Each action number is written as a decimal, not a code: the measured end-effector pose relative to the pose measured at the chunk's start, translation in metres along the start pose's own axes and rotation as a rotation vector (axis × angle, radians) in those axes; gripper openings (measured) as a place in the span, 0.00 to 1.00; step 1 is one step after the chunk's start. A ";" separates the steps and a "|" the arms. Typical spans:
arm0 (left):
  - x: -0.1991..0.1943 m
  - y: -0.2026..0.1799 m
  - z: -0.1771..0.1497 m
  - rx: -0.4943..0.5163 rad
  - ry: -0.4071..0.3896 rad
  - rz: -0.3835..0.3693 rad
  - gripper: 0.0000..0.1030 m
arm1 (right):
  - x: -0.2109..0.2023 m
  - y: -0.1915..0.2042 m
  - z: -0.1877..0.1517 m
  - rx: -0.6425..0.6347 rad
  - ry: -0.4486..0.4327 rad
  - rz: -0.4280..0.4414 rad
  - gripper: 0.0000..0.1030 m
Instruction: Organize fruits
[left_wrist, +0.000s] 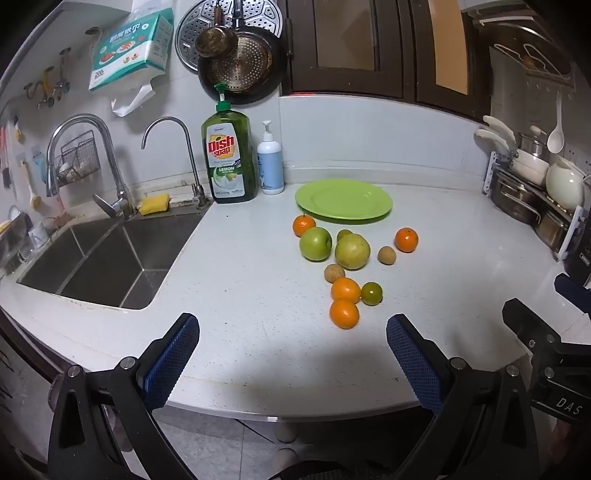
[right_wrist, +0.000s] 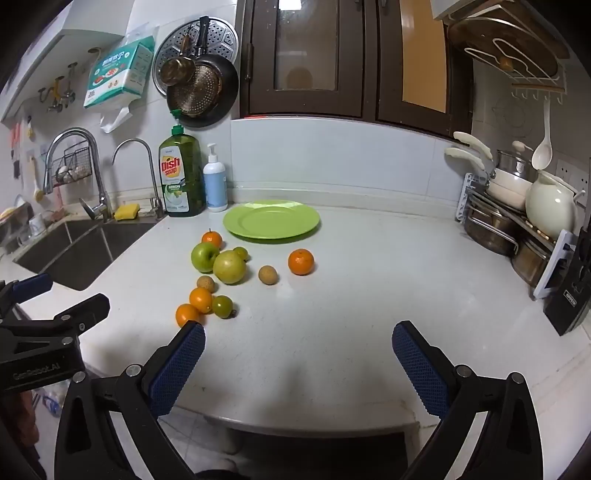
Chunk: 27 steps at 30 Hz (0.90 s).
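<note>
A green plate lies empty at the back of the white counter. In front of it sit loose fruits: a green apple, a yellow-green pear, several oranges, the nearest one, a lone orange to the right, a small green citrus and two brown round fruits. My left gripper and right gripper both hover open over the counter's near edge, nothing between the fingers.
A steel sink with two taps lies to the left. A dish soap bottle and a white pump bottle stand behind the plate. A rack of pots and a white jug fills the right side.
</note>
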<state>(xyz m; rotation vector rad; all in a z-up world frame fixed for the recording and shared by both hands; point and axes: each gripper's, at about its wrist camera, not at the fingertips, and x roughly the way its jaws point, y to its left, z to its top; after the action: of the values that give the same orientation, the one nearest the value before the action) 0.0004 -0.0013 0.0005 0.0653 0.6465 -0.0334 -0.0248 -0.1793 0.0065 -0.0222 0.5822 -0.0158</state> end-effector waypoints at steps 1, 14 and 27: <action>0.000 -0.001 0.000 0.000 -0.001 0.001 1.00 | 0.000 0.000 0.000 -0.006 0.001 -0.003 0.99; -0.014 0.005 0.000 -0.027 -0.014 -0.004 1.00 | -0.001 -0.002 -0.005 -0.002 -0.008 0.001 0.99; -0.015 0.005 -0.005 -0.028 -0.021 0.001 1.00 | -0.004 -0.002 -0.007 0.001 -0.011 0.003 0.99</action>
<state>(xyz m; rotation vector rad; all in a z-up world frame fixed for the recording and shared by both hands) -0.0144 0.0044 0.0065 0.0386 0.6258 -0.0238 -0.0315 -0.1815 0.0032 -0.0206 0.5715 -0.0134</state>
